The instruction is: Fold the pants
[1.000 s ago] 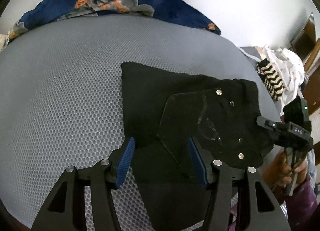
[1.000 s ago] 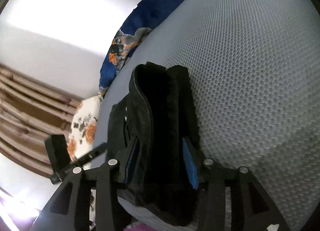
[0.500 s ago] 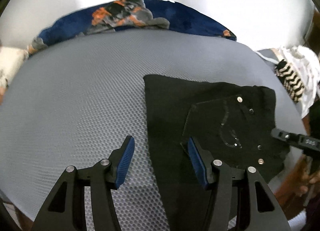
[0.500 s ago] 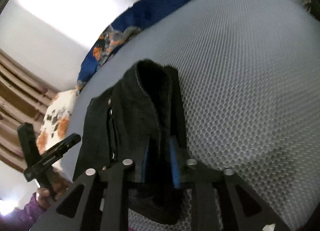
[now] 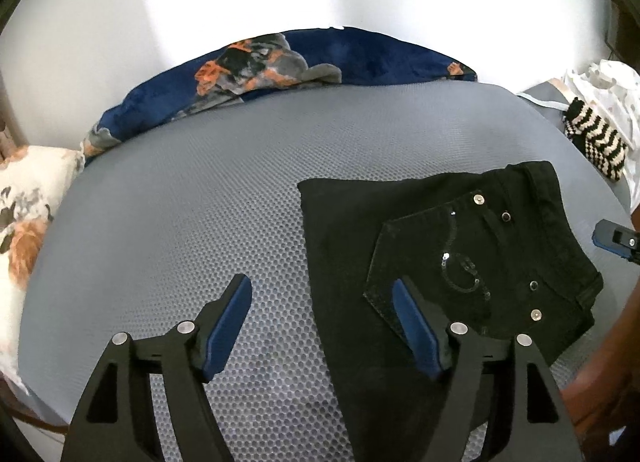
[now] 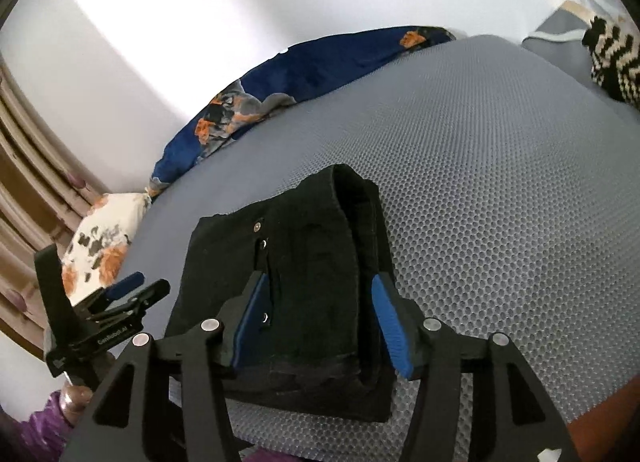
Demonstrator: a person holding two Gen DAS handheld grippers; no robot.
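My left claw (image 5: 322,314) tilts steeply down over the grey honeycomb mattress (image 5: 208,190). Its jaws have just been opening and now stand wide, with nothing gripped; the left blue pad (image 5: 230,316) is over bare mattress and the right one over the near edge of the pants (image 5: 440,246), not pressing on them. The black pants lie folded into a flat packet on the right part of the mattress, back pocket with studs and sequins facing up.

My right claw (image 6: 320,314) comes at the same packet from the waistband end, also angled down. Its jaws have just been opening too; the thick folded edge sits between the pads, but I see a gap at each side, so it has hold of nothing. From the right wrist view my left claw (image 6: 128,290) shows at the far left, held in my hand (image 6: 78,392) above a purple sleeve (image 6: 40,426).

A blue floral blanket (image 5: 280,66) lies along the far edge of the mattress.
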